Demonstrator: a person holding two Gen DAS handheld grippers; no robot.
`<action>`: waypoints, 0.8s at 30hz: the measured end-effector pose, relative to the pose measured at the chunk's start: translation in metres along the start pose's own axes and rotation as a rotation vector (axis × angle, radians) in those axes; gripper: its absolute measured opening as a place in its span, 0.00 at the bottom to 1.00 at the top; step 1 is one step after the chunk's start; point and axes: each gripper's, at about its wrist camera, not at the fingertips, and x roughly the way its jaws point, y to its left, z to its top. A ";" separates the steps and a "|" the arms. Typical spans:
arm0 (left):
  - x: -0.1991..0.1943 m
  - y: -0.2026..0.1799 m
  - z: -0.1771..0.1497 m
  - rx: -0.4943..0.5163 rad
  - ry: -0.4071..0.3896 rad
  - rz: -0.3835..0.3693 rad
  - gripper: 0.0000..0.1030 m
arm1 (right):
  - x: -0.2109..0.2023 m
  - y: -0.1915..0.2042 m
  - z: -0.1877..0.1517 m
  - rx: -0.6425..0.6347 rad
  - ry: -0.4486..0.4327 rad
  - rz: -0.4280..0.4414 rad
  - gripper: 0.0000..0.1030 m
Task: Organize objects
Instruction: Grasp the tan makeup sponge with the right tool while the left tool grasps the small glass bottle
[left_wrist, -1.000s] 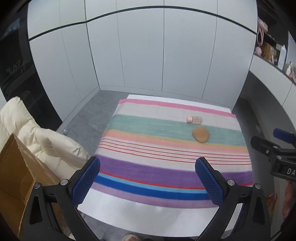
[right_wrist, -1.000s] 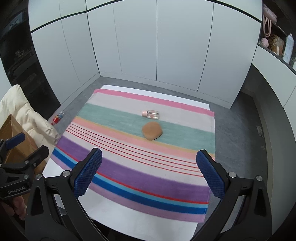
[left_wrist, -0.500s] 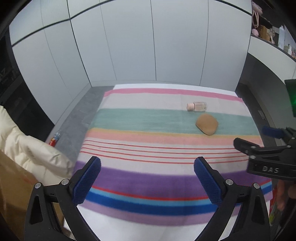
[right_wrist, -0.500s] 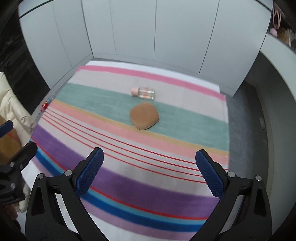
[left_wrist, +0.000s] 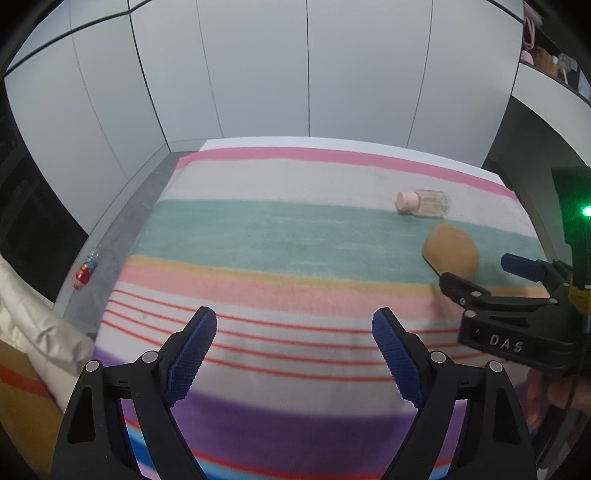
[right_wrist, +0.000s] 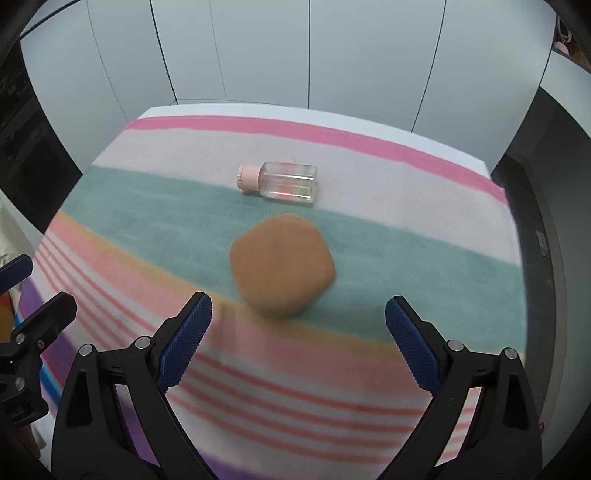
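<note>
Listing what I see: tan sponge at centre of right wrist frame, on the striped cloth, just beyond my right gripper (jaws apart, just been closing, empty). Clear bottle lies above it, pink cap left. Left gripper: likewise narrowing, empty, both items upper right.

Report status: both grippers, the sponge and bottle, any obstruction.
Left gripper and right gripper open, jaws just closing, nothing between. Brown sponge and clear bottle on striped cloth, untouched. Path unobstructed.
</note>
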 end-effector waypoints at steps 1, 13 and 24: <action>0.005 0.000 0.001 -0.001 0.005 -0.001 0.85 | 0.004 0.002 0.001 -0.013 -0.002 0.000 0.88; 0.050 -0.032 0.017 -0.018 0.023 -0.044 0.86 | 0.011 -0.028 0.001 -0.001 -0.083 -0.031 0.63; 0.082 -0.110 0.046 0.056 0.005 -0.094 0.87 | 0.021 -0.081 0.007 0.097 -0.100 -0.090 0.63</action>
